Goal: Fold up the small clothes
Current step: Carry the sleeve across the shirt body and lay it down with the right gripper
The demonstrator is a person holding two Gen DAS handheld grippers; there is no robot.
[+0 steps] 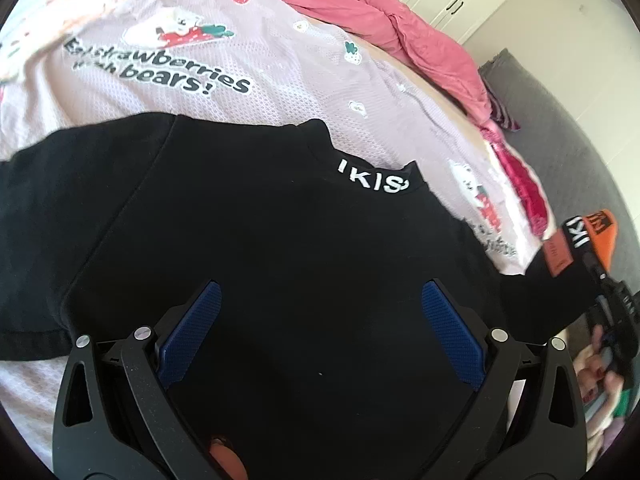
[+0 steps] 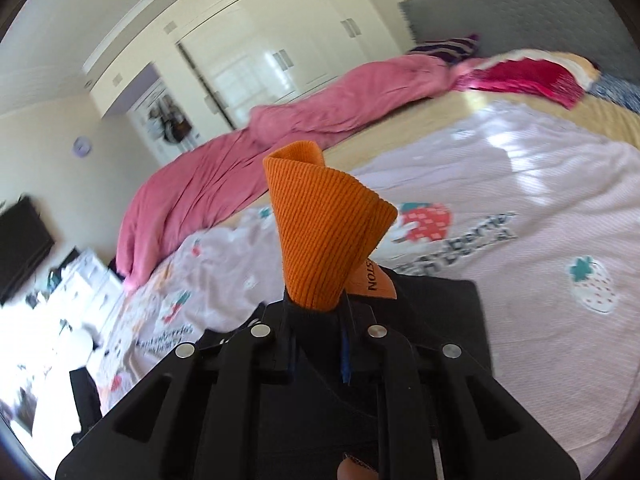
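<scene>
Spread flat on the strawberry-print bedsheet (image 1: 248, 60): one black sweatshirt (image 1: 260, 240), soft, light and limp, likely best pinched at cuff, hem or shoulder seam. Over its middle, left gripper (image 1: 320, 304) with jaws released, nothing between. At far right, right gripper (image 2: 316, 316) with jaws clenched on one orange ribbed cuff (image 2: 324, 228), sleeve lifted off the bed.

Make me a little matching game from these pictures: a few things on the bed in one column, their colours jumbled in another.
Things:
1. garment under the left gripper
2. cuff pinched in the right gripper
3. duvet bunched along the bed's far side
4. printed sheet with strawberries and bears

Colours:
A. orange
B. pale lilac
C. black
D. pink

Pairs: 1-C, 2-A, 3-D, 4-B
</scene>
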